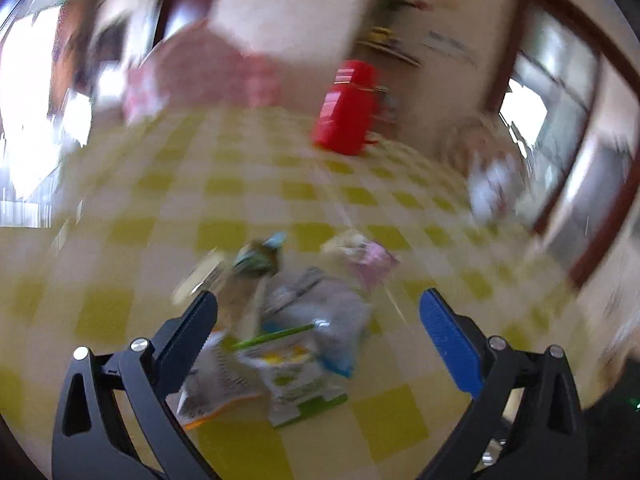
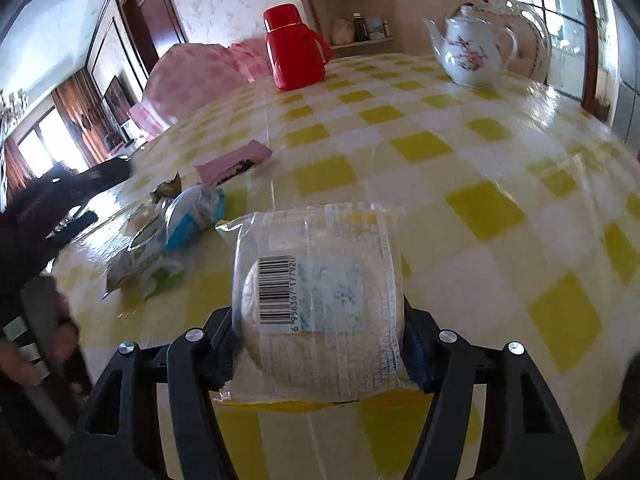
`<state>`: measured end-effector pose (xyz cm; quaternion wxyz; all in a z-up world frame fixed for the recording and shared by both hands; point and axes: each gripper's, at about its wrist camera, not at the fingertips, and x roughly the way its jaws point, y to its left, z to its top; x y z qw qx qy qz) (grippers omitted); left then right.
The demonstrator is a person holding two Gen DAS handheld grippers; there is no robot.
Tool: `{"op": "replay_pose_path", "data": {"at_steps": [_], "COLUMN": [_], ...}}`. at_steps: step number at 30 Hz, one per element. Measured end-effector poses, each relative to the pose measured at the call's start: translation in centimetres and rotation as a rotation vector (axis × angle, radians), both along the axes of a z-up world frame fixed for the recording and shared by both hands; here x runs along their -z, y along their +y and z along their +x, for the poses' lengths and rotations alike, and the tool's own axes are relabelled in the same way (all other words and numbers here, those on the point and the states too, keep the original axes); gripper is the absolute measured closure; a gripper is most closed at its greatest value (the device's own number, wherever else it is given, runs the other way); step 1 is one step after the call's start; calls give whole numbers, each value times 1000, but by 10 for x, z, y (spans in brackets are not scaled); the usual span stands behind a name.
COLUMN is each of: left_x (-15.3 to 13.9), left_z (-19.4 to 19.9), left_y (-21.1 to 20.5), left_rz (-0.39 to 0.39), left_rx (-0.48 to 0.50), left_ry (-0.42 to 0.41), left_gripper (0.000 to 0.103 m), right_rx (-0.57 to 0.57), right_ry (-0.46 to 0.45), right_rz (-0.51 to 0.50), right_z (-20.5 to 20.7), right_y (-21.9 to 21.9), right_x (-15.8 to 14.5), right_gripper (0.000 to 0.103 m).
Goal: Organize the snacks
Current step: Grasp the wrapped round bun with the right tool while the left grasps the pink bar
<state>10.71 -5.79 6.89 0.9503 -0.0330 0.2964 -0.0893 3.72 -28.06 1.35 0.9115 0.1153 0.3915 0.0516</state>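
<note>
My right gripper (image 2: 320,344) is shut on a clear-wrapped round pastry packet (image 2: 320,304) with a barcode, held just above the yellow-checked tablecloth (image 2: 420,148). To its left lies a pile of snack packets (image 2: 176,232) and a pink packet (image 2: 236,164). My left gripper (image 1: 320,320) is open above the same pile (image 1: 288,344), with a green-and-white packet (image 1: 296,384) between its fingers' line; the view is motion-blurred. The pink packet (image 1: 372,260) lies beyond. The left gripper also shows at the left edge of the right wrist view (image 2: 80,196).
A red thermos jug (image 2: 294,50) stands at the table's far side, also in the left wrist view (image 1: 346,108). A white floral teapot (image 2: 470,54) stands far right. A pink-covered chair (image 2: 192,80) is behind the table. Shelves with jars (image 2: 352,8) hang on the wall.
</note>
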Motion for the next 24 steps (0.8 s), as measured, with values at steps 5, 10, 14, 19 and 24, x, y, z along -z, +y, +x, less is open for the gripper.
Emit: {"op": "replay_pose_path", "data": {"at_steps": [5,10,14,19,24], "left_x": [14,41,58,63,42], "left_z": [32,80,108,116,96], "left_y": [-75,-105,-106,-102,-89], "left_rz": [412,547,599,478,343], "left_rx": [122,140,149,216,221], "left_ry": [6,85,139,203,164], "left_gripper": [2,2,17,70,71], "right_rx": [9,17,-16,-26,9], "right_ry": [6,36,36,40,20], "right_rz": [3,29,52,39,31], "right_z": [-2,1,0,0,-1], "right_y": [-4,-9,-6,-2,-9], "right_x": [-2,2,-1,1,0], "right_gripper": [39,39,39,39,39]}}
